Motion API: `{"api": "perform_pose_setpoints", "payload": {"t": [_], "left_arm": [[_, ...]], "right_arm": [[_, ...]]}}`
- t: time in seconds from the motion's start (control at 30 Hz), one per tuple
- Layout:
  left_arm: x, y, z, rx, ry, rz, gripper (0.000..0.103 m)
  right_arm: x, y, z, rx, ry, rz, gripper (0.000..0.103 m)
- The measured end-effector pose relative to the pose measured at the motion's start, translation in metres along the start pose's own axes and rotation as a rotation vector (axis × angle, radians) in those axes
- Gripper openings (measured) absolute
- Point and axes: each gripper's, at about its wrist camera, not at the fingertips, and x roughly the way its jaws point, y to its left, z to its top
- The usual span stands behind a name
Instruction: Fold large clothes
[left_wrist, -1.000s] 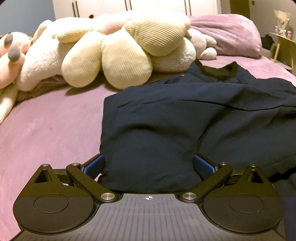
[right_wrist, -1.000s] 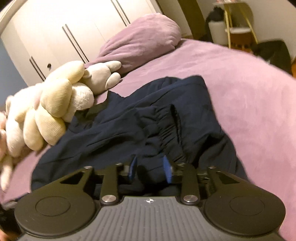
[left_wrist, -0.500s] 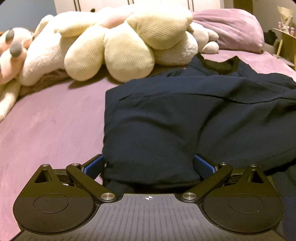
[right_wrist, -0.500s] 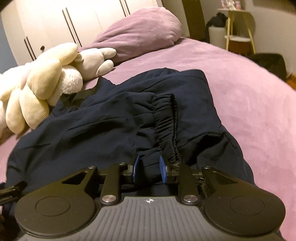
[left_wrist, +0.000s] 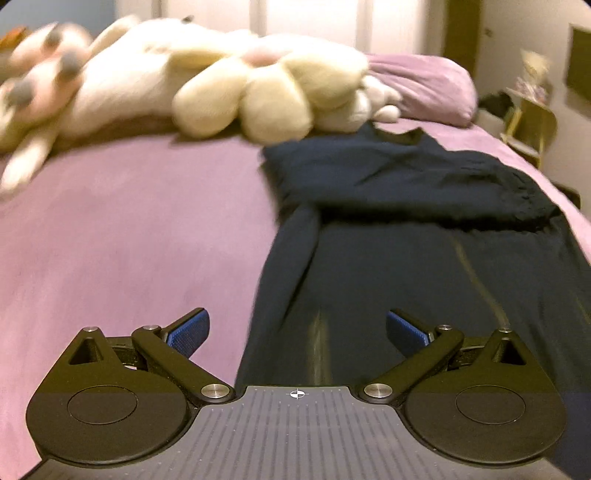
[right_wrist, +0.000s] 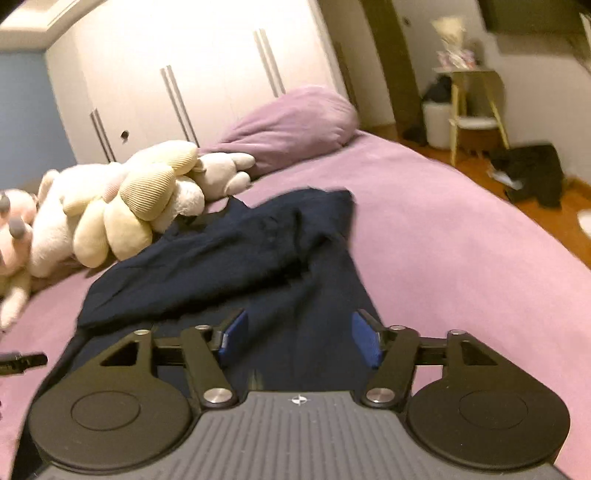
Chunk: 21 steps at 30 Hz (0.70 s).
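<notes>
A dark navy garment (left_wrist: 424, 236) lies on the purple bed (left_wrist: 129, 229), its far part folded back over the near part into a thicker layer (left_wrist: 388, 177). My left gripper (left_wrist: 297, 330) stands open above the garment's near left edge, with nothing pressed between its blue pads. In the right wrist view the same navy garment (right_wrist: 229, 258) stretches from the plush toys toward me. My right gripper (right_wrist: 299, 339) hovers over its near strip; the jaws are opening and the pads stand apart from the cloth.
Cream and pink plush toys (left_wrist: 229, 88) crowd the far side of the bed, next to a purple pillow (right_wrist: 291, 125). White wardrobe doors (right_wrist: 184, 85) stand behind. A yellow stool (right_wrist: 476, 107) and dark clothes on the wooden floor (right_wrist: 532, 177) lie to the right.
Both grippers let go of the folded-over cloth and pulled back toward me. The right jaws went from shut on the elastic hem to apart. The fold now lies farther away.
</notes>
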Motion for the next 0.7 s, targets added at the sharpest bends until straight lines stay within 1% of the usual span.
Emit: {"api": "perform_pose_setpoints", "payload": {"t": [0.1, 0.2, 0.23, 0.3, 0.4, 0.5, 0.57, 0.67, 0.7], "left_arm": [[-0.023, 0.026, -0.035, -0.152, 0.039, -0.036, 0.103], [-0.033, 0.044, -0.060, -0.266, 0.098, -0.090, 0.103], [-0.036, 0.049, -0.065, -0.284, 0.111, -0.106, 0.103], [-0.039, 0.053, -0.075, -0.290, 0.131, -0.123, 0.103], [-0.042, 0.058, -0.086, -0.285, 0.162, -0.103, 0.103], [-0.044, 0.067, -0.097, -0.318, 0.187, -0.109, 0.103], [-0.047, 0.074, -0.108, -0.363, 0.208, -0.132, 0.103], [-0.046, 0.087, -0.115, -0.463, 0.230, -0.200, 0.103], [-0.046, 0.090, -0.116, -0.483, 0.229, -0.219, 0.103]], "right_arm": [[-0.044, -0.027, -0.026, 0.085, 0.041, -0.041, 0.064], [-0.066, -0.051, -0.048, 0.136, 0.109, -0.066, 0.064], [-0.070, -0.056, -0.054, 0.149, 0.135, -0.079, 0.063], [-0.074, -0.064, -0.062, 0.168, 0.188, -0.057, 0.062], [-0.075, -0.064, -0.070, 0.124, 0.261, -0.055, 0.060], [-0.079, -0.070, -0.083, 0.139, 0.340, -0.041, 0.056], [-0.083, -0.074, -0.090, 0.155, 0.362, -0.042, 0.051], [-0.089, -0.084, -0.097, 0.232, 0.366, -0.005, 0.044], [-0.088, -0.086, -0.098, 0.248, 0.371, 0.007, 0.038]]}}
